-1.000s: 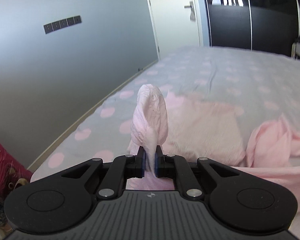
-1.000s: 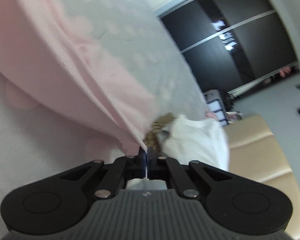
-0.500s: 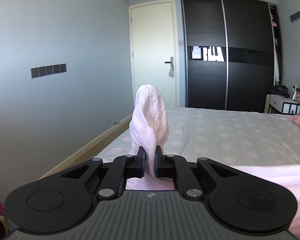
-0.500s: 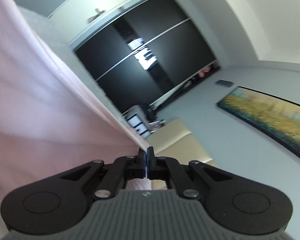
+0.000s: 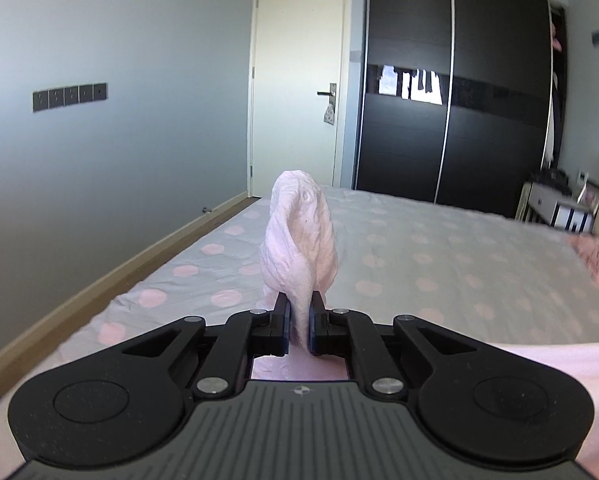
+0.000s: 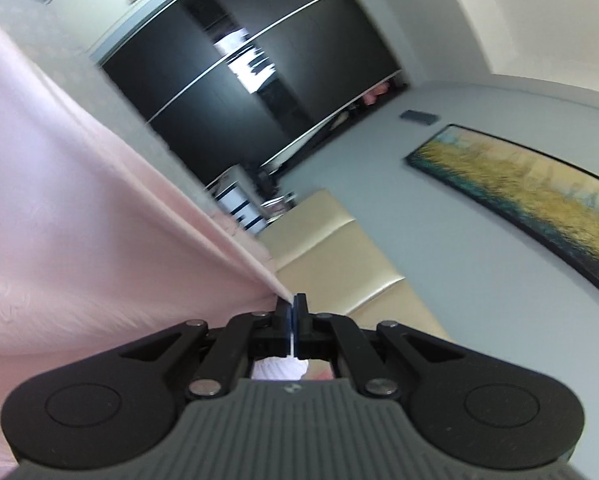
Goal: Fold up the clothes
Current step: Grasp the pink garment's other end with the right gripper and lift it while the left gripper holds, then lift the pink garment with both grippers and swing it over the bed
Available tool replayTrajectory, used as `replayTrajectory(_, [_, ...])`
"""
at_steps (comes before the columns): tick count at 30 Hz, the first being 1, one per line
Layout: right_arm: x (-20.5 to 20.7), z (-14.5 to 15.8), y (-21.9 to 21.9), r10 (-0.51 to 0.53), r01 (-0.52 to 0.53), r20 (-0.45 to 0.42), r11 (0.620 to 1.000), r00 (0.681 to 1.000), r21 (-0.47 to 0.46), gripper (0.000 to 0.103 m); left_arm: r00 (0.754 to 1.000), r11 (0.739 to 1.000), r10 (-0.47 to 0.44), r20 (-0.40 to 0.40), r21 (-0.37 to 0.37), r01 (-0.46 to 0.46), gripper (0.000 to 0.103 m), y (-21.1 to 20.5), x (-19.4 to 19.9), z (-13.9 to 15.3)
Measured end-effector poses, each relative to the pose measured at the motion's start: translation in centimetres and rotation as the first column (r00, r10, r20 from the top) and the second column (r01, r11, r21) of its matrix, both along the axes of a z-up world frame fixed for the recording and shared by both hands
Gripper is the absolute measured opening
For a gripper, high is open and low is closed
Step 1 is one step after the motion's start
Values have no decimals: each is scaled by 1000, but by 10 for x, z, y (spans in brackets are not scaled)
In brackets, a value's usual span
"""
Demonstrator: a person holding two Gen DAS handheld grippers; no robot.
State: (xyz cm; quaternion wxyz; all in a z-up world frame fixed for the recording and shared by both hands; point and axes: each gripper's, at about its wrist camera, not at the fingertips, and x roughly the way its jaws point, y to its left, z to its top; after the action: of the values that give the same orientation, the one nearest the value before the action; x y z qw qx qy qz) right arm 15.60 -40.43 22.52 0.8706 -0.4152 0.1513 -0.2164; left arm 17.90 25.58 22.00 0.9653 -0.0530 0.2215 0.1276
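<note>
A pale pink garment (image 5: pixel 299 236) bunches up in a knob above my left gripper (image 5: pixel 299 326), which is shut on it. More of the same cloth trails off to the lower right in that view. In the right wrist view the pink garment (image 6: pixel 67 216) hangs as a taut sheet across the left half, its edge pinched in my right gripper (image 6: pixel 292 320), which is shut on it. Both grippers are held up above the bed (image 5: pixel 439 264), which has a grey cover with pink dots.
Another pink cloth (image 5: pixel 595 264) lies blurred at the bed's right edge. A grey wall (image 5: pixel 99 160) and wooden skirting run along the left. A white door (image 5: pixel 299 80) and dark wardrobe (image 5: pixel 459 100) stand beyond. A beige headboard (image 6: pixel 339 256) and a painting (image 6: pixel 519 196) show in the right wrist view.
Both grippers have risen with the pink garment. The left view tipped up from the bed surface to the room; the right view swung up from the bed to the wardrobe and wall.
</note>
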Motion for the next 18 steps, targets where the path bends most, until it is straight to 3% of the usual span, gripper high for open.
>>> replayTrajectory(2, [4, 8, -1, -1, 1, 38, 1000, 999, 6, 0, 1000, 1000, -9, -1, -15, 9, 7, 5, 0, 1])
replayTrajectory(5, [-2, -1, -4, 24, -24, -34, 1000, 999, 10, 0, 998, 999, -34, -53, -12, 33, 7, 13, -3, -12])
replayTrajectory(9, [-23, -47, -4, 41, -36, -141, 999, 989, 41, 0, 984, 998, -56, -167, -39, 50, 7, 22, -12, -52])
replayTrajectory(15, [-70, -137, 1, 75, -39, -308, 992, 948, 120, 0, 934, 997, -43, -354, -69, 20, 7, 39, -35, -132])
replayTrajectory(18, [-90, -173, 4, 84, -24, -380, 987, 921, 158, 0, 884, 995, -68, -463, -101, 23, 11, 50, -46, -167])
